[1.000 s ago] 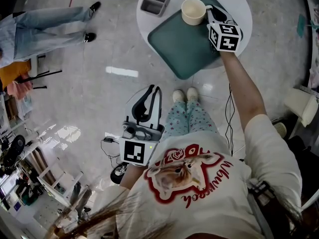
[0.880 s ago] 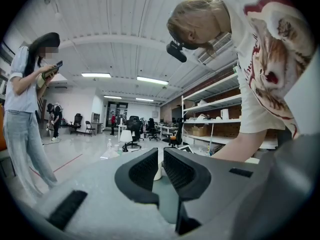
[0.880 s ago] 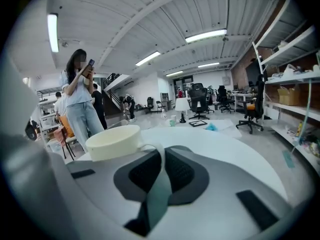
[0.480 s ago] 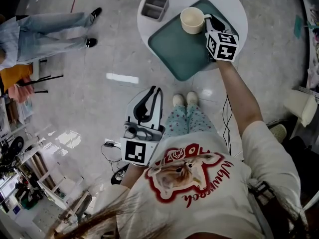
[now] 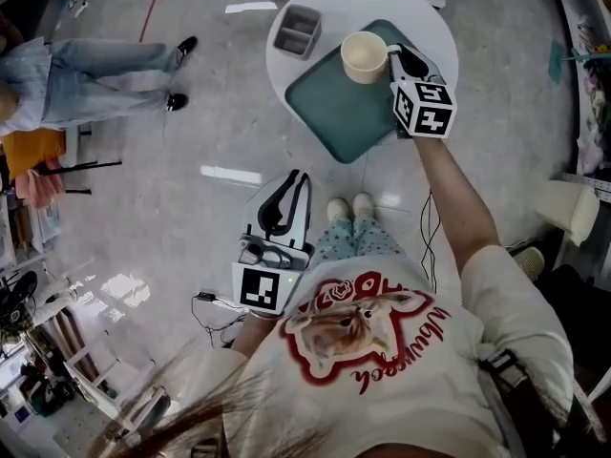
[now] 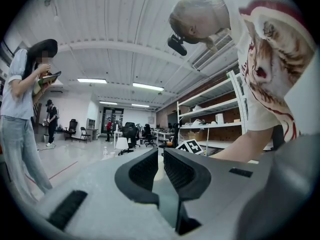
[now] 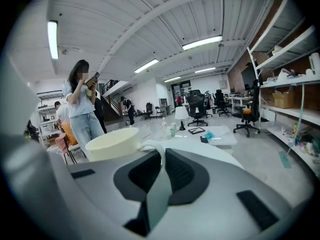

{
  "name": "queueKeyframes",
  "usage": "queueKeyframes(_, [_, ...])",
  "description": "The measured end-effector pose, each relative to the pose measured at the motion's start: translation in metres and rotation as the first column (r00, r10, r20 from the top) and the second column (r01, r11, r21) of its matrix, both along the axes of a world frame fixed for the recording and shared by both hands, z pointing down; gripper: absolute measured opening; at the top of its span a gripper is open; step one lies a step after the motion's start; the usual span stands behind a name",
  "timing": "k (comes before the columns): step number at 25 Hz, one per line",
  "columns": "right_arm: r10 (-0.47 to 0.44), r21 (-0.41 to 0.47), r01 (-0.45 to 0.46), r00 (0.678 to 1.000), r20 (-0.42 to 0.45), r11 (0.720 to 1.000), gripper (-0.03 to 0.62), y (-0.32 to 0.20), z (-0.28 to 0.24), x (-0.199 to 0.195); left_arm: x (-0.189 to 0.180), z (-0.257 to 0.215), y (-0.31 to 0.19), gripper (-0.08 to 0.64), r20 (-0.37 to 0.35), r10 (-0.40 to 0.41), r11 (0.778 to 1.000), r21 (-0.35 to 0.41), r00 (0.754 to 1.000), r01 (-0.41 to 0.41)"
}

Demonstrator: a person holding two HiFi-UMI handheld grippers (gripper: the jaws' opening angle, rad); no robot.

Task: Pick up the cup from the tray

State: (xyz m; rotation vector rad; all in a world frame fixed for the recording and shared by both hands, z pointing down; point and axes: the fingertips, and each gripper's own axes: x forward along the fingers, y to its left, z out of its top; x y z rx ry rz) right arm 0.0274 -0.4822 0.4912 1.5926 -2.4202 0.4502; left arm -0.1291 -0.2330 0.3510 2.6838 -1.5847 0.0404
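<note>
Left gripper [image 5: 292, 179]: you hold it low beside your lap, jaws pressed together on nothing. Cup [image 5: 364, 56]: above the far corner of the green tray [image 5: 339, 103], seemingly raised clear of it. Right gripper [image 5: 398, 57]: jaws pinching the cup's handle [image 7: 152, 146].

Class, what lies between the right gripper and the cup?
Nothing lies between them. In the right gripper view, the right gripper has its fingers closed on the handle of the cup, so they touch.
</note>
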Motion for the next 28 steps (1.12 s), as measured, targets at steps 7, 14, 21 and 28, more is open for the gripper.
queueKeyframes(7, [-0.008, -0.004, 0.008, 1.000, 0.002, 1.000, 0.046, 0.033, -0.036, 0.002, 0.004, -0.017, 0.011, 0.046, -0.005, 0.032, 0.999, 0.043, 0.999, -0.032])
queueKeyframes(14, [-0.015, 0.016, 0.014, 1.000, 0.020, 1.000, 0.048, 0.066, -0.065, 0.005, 0.003, -0.027, 0.023, 0.046, -0.004, 0.047, 0.996, 0.077, 0.999, -0.047])
queueKeyframes(21, [-0.016, 0.022, 0.015, 0.999, 0.048, 1.000, 0.048, 0.098, -0.081, 0.001, -0.001, -0.032, 0.037, 0.046, -0.006, 0.058, 0.994, 0.096, 0.998, -0.057])
queueKeyframes(28, [-0.008, 0.034, 0.006, 0.997, 0.071, 0.999, 0.048, 0.121, -0.095, -0.004, -0.007, -0.034, 0.051, 0.046, -0.019, 0.083, 0.991, 0.109, 0.996, -0.081])
